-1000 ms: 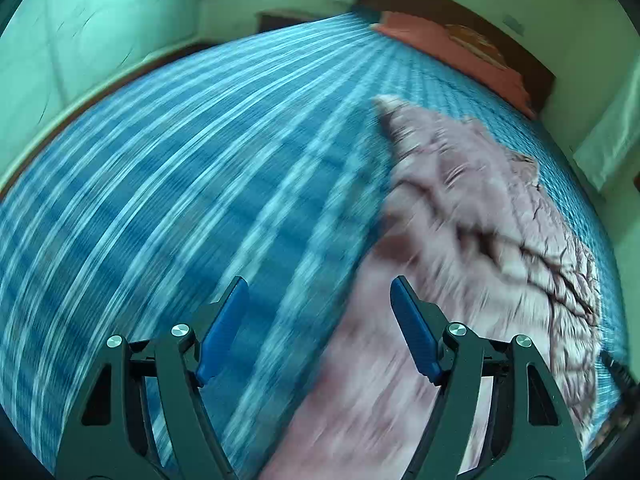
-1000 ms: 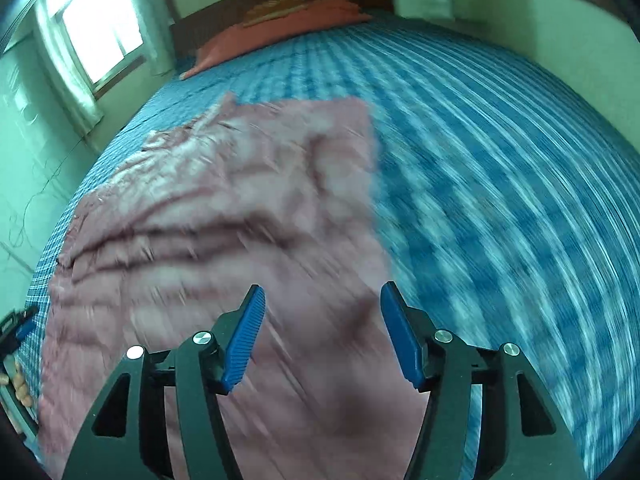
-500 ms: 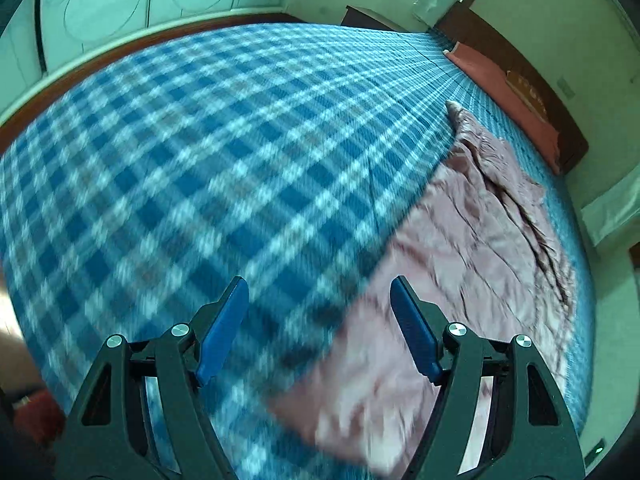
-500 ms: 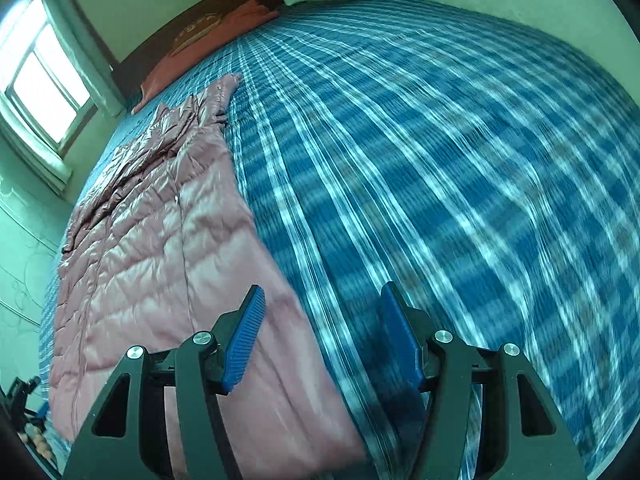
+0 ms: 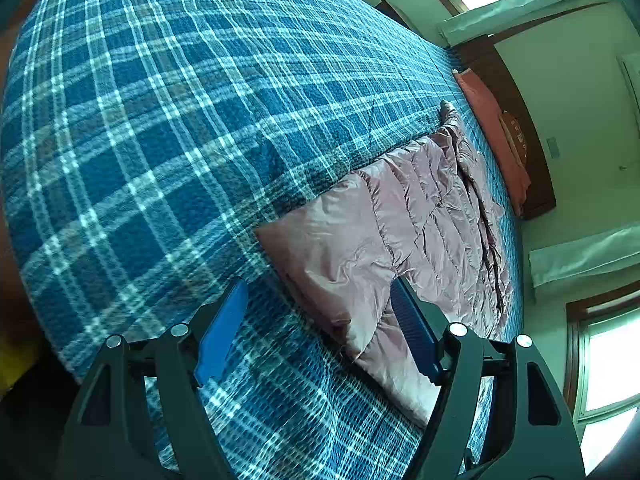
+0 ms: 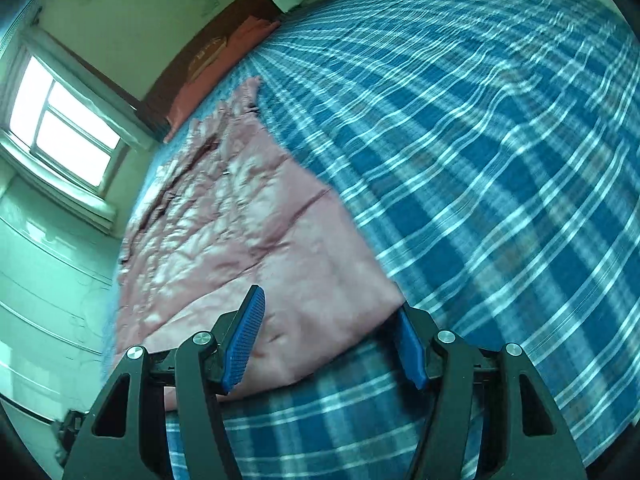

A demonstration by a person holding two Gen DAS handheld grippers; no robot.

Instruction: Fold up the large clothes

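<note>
A pink quilted down jacket (image 5: 420, 216) lies flat along one side of a bed covered in a blue plaid blanket (image 5: 180, 120). My left gripper (image 5: 320, 332) is open, low over the blanket, with the jacket's near corner between its blue pads. In the right wrist view the same jacket (image 6: 240, 224) stretches away toward the headboard. My right gripper (image 6: 332, 336) is open, with the jacket's near hem corner between its fingers. Neither gripper holds anything.
An orange-red pillow (image 5: 496, 132) lies at the dark wooden headboard (image 6: 208, 52). Windows (image 6: 60, 128) and pale curtains (image 5: 580, 256) line the green walls. The plaid blanket (image 6: 500, 140) spreads wide beside the jacket. The bed's near edge is just below both grippers.
Both grippers have swung down and back toward the jacket's near end. The views moved from over the jacket's middle to its near corners. Both stayed open.
</note>
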